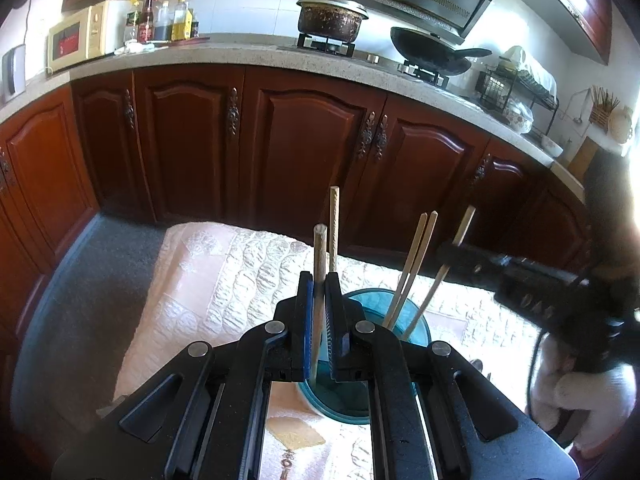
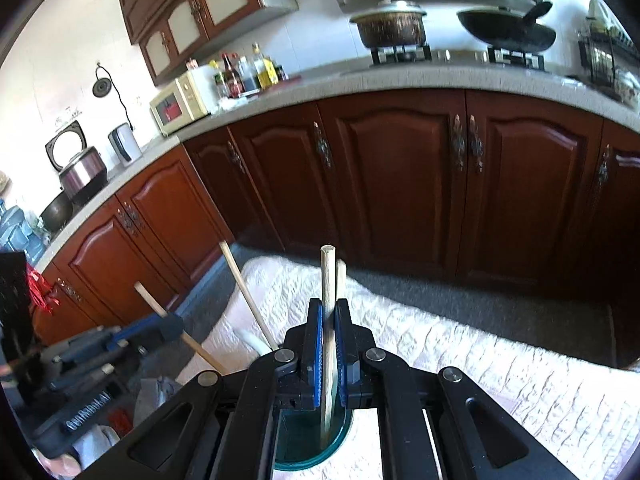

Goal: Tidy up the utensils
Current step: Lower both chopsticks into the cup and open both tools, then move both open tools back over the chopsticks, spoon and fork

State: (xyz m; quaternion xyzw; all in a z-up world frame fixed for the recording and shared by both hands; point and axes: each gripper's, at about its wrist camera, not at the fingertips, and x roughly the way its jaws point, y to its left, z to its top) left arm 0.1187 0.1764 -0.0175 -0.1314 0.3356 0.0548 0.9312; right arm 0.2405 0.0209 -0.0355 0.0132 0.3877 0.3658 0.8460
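A teal cup [image 1: 418,332] stands on a quilted pale cloth [image 1: 224,280], right under both grippers. My left gripper [image 1: 319,280] is shut on an upright wooden chopstick [image 1: 320,248] whose lower end reaches into the cup. A second stick [image 1: 334,220] rises just behind it. Two more chopsticks [image 1: 414,264] lean in the cup. My right gripper [image 1: 450,250] comes in from the right, shut on another chopstick [image 1: 464,224]. In the right wrist view, the right gripper [image 2: 328,304] clamps that chopstick [image 2: 327,276] over the cup [image 2: 304,448], with the left gripper [image 2: 172,326] at the left.
Dark red cabinet doors [image 1: 312,152] run behind the cloth-covered table, under a grey counter [image 1: 248,54] with a stove, pot, wok, microwave and bottles. A dish rack [image 1: 508,88] stands at the far right. A white handle [image 2: 252,340] curves up beside the cup.
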